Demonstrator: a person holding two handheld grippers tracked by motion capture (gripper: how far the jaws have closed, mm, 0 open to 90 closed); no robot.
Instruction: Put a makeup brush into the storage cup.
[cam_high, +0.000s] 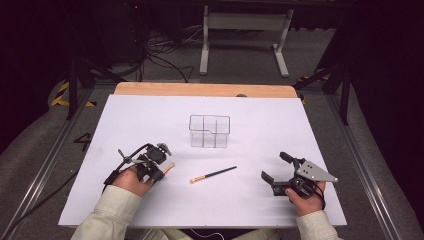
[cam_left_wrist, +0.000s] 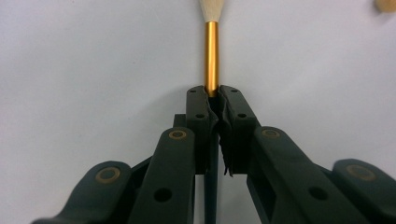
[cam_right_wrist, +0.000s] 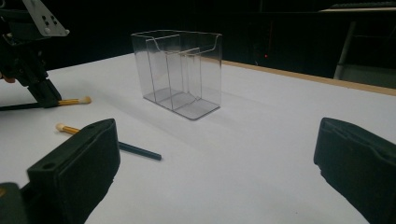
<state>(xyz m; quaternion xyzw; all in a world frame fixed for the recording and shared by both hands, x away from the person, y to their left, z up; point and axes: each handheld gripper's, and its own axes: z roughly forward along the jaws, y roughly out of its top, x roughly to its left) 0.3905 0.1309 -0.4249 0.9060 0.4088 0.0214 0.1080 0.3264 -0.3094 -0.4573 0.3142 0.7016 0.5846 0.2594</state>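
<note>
1. While the clear organiser (cam_high: 210, 131) is standing without anything in it at the middle of the tabletop (cam_high: 150, 110), the work is sitting at its first step: nothing is stowed yet

2. The left gripper (cam_left_wrist: 212, 95) is clamping the first brush (cam_left_wrist: 211, 56) at the gold ferrule, jaws pinched tight on it, pale bristle tip pointing away; in the high view the left gripper (cam_high: 159, 167) is resting low at the near left, and the brush looks to be lying on or just off the sheet, so I am judging the grasp made but the lift not begun

3. The second brush (cam_high: 214, 174) is lying loose on the tabletop between the two hands, dark handle toward the right, pale tip toward the left, untouched

4. The right gripper (cam_high: 274, 170) is waiting at the near right with jaws spread wide and nothing between them; its own view is looking past the second brush (cam_right_wrist: 112, 142) at the organiser (cam_right_wrist: 180, 74)

5. Remaining, as I am reading it: carrying the held brush to a compartment, releasing, then doing likewise with the loose one
</note>
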